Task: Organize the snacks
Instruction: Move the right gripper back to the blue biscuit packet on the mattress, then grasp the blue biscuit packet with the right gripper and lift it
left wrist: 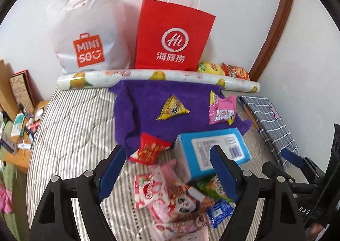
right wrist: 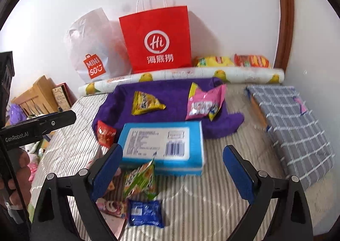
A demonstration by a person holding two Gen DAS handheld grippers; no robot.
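Left gripper [left wrist: 167, 174]: jaws wide, empty, above the snack pile [left wrist: 170, 198] on the striped mattress [left wrist: 70, 126]. Right gripper [right wrist: 173, 168]: jaws wide, empty, over the blue box [right wrist: 163, 143]. Purple towel [right wrist: 170, 94]: bears yellow triangular packet [right wrist: 144, 103] and pink packet [right wrist: 204, 104]. Red paper bag [right wrist: 157, 39] upright against the wall.

We see red bag [right wrist: 157, 39], white logo. White bag [right wrist: 93, 47], orange logo. Purple towel [right wrist: 170, 92] on grey-striped mattress [right wrist: 201, 198]. Blue box [right wrist: 163, 145], white label. Yellow packet [right wrist: 144, 102], pink packet [right wrist: 204, 102]. Grey checked cloth [right wrist: 297, 126]. Roll [right wrist: 191, 75] white, yellow fruit print.
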